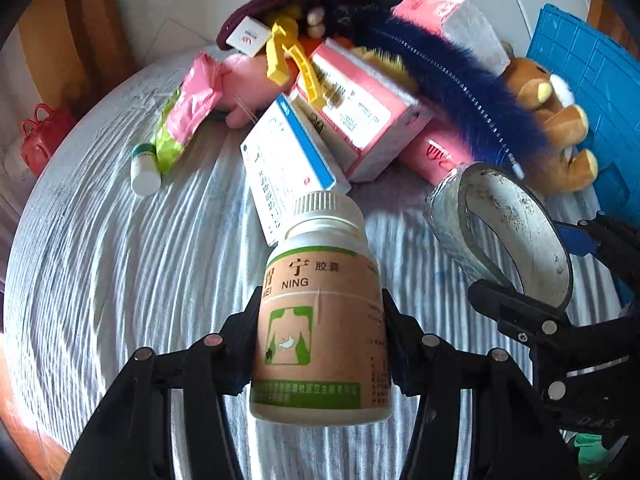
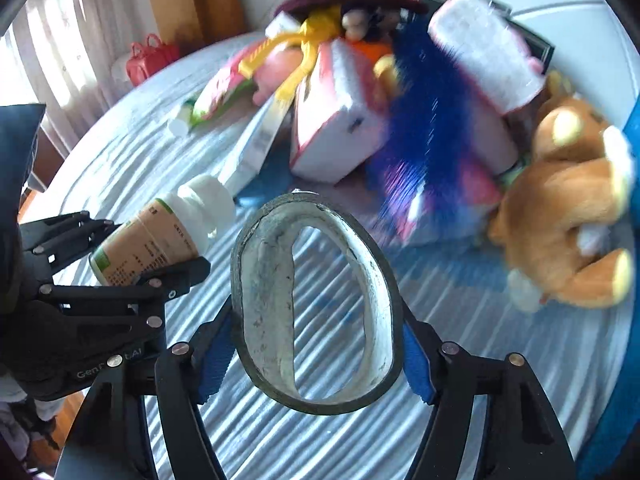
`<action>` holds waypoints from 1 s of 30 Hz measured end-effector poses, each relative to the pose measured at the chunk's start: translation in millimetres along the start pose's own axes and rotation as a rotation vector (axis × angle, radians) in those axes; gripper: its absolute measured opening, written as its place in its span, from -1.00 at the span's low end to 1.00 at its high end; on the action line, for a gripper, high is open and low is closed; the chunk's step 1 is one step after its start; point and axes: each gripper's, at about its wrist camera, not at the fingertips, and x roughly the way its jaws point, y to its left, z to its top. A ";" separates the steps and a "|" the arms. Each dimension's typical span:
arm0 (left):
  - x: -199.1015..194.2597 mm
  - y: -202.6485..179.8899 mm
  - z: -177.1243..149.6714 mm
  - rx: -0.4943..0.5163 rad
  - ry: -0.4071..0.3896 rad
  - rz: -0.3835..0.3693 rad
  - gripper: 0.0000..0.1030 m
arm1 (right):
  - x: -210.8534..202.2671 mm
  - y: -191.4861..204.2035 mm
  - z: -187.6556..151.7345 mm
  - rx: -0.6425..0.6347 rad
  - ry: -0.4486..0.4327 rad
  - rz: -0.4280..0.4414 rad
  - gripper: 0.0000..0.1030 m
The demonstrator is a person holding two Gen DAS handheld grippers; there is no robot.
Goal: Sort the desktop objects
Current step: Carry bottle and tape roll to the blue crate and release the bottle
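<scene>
A brown-labelled pill bottle [image 1: 324,280] with a white cap is held above the striped tablecloth, cap pointing away. My left gripper [image 1: 322,344] is shut on its sides. The right wrist view shows the same bottle [image 2: 160,232] at the left, in the left gripper [image 2: 152,252]. A roll of clear tape [image 2: 264,292] with a dirty white core stands on edge between the blue pads [image 2: 416,360] of my right gripper [image 2: 316,328], squeezed to an oval. In the left wrist view the tape roll [image 1: 516,216] and right gripper [image 1: 548,268] are at the right.
A pile lies at the table's far side: pink tissue packs [image 1: 360,108], a blue-and-white medicine box [image 1: 284,156], a furry blue pencil case [image 1: 460,80], a brown plush bear [image 2: 568,208], a yellow clip [image 1: 292,56], a small white bottle [image 1: 145,168]. A blue crate [image 1: 592,80] stands at the right.
</scene>
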 end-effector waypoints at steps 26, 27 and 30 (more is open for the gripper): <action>-250.0 -282.0 164.6 0.287 -0.561 -0.284 0.00 | -361.5 -188.3 21.4 0.229 -0.539 -0.476 0.38; -255.5 -299.6 170.8 0.298 -0.555 -0.300 0.00 | -371.6 -203.5 18.2 0.242 -0.533 -0.499 0.38; -267.7 -357.1 190.1 0.334 -0.512 -0.351 0.00 | -395.9 -255.4 8.1 0.285 -0.488 -0.548 0.38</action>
